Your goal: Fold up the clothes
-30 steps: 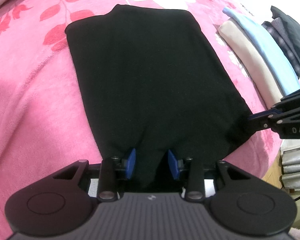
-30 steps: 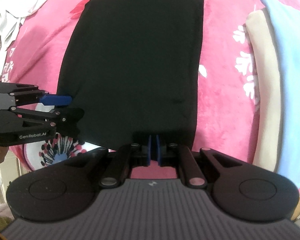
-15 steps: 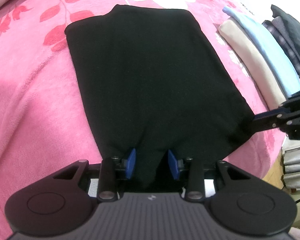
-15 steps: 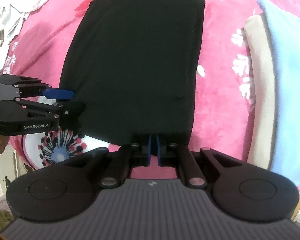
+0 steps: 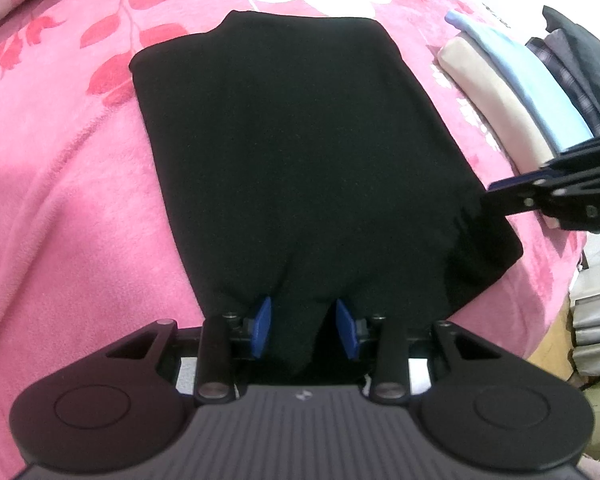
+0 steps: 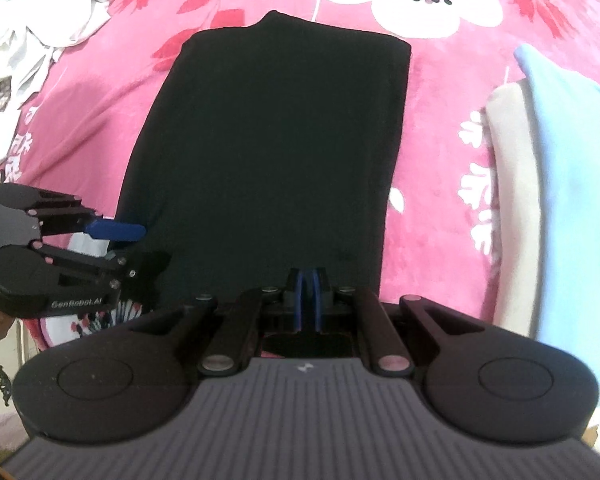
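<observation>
A black garment (image 5: 292, 152) (image 6: 272, 152) lies flat and lengthwise on the pink flowered blanket (image 5: 60, 160). My left gripper (image 5: 305, 328) is at its near left hem, blue pads apart, with a loose ridge of black cloth running between them. In the right wrist view, the left gripper (image 6: 140, 246) shows at the garment's left edge with its fingers apart. My right gripper (image 6: 308, 300) is shut on the near right hem. The left wrist view shows the right gripper (image 5: 496, 196) raised at the garment's right corner, where the cloth puckers.
Folded clothes lie in a row right of the garment: beige (image 5: 496, 96) (image 6: 516, 200), light blue (image 5: 532, 84) (image 6: 572, 184), then dark ones (image 5: 580, 64). A heap of white clothes (image 6: 28, 48) sits far left. The bed edge and furniture (image 5: 596, 320) are near right.
The right gripper has moved up and forward with the garment's right corner, puckering the cloth there. The left gripper has stayed in place with its pads equally apart.
</observation>
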{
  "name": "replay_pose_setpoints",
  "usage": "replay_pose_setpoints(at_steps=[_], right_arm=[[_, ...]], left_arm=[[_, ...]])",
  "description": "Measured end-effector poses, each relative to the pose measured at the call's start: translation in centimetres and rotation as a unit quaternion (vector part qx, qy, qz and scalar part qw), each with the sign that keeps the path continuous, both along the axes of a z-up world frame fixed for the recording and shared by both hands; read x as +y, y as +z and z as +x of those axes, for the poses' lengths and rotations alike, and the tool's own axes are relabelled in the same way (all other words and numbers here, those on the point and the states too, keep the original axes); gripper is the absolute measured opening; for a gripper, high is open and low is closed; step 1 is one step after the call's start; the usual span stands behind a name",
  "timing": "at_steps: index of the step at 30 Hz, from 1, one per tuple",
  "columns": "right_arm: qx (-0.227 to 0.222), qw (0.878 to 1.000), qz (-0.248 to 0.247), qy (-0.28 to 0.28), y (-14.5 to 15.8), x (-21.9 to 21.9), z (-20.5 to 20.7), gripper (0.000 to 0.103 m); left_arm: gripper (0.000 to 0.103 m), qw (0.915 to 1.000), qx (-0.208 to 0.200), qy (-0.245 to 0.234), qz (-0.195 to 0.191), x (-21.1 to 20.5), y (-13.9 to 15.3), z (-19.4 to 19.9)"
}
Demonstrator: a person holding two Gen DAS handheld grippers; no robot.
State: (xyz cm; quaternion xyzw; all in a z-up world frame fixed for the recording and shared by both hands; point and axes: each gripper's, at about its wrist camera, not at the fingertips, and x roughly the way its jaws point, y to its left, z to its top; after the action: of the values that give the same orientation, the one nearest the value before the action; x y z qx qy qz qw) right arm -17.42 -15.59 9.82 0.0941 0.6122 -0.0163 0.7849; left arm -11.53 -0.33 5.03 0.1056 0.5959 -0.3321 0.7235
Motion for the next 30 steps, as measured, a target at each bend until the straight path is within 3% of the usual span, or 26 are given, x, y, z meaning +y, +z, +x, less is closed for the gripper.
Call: replay_pose_setpoints(at_steps=[4, 8, 18, 21, 26, 30], right_arm=[[0.005, 1.0, 0.002, 0.001, -1.6, 0.4, 0.1, 0.004], [0.038, 0.999, -0.005, 0.006, -3.7, 0.3, -1.4, 0.004], [0.07, 0.997, -0.012, 0.005, -2.7, 0.0, -3.4, 0.004], [0.051, 0.999, -0.012, -0.002, -1.0, 0.0, -3.2, 0.004], [0.016, 1.0, -0.018, -0.008, 0.9, 0.1, -2.3, 0.004], [-0.006, 1.0, -0.018, -0.008, 0.9, 0.3, -0.8, 0.004]], left_arm=[[0.038, 1.0, -0.002, 0.0, 0.001, 0.0, 0.1, -0.1], [0.038, 1.0, -0.003, 0.0, 0.001, 0.0, 0.1, -0.1], [0.038, 0.9999, -0.008, 0.002, 0.006, 0.2, 0.6, -0.3], [0.038, 0.9999, -0.014, 0.001, 0.008, 0.4, 1.0, -0.5], [0.038, 0.9978, -0.063, -0.02, -0.004, 1.6, 3.6, -1.2], [0.039, 0.9976, -0.053, -0.044, -0.007, 1.3, 3.4, -1.4]])
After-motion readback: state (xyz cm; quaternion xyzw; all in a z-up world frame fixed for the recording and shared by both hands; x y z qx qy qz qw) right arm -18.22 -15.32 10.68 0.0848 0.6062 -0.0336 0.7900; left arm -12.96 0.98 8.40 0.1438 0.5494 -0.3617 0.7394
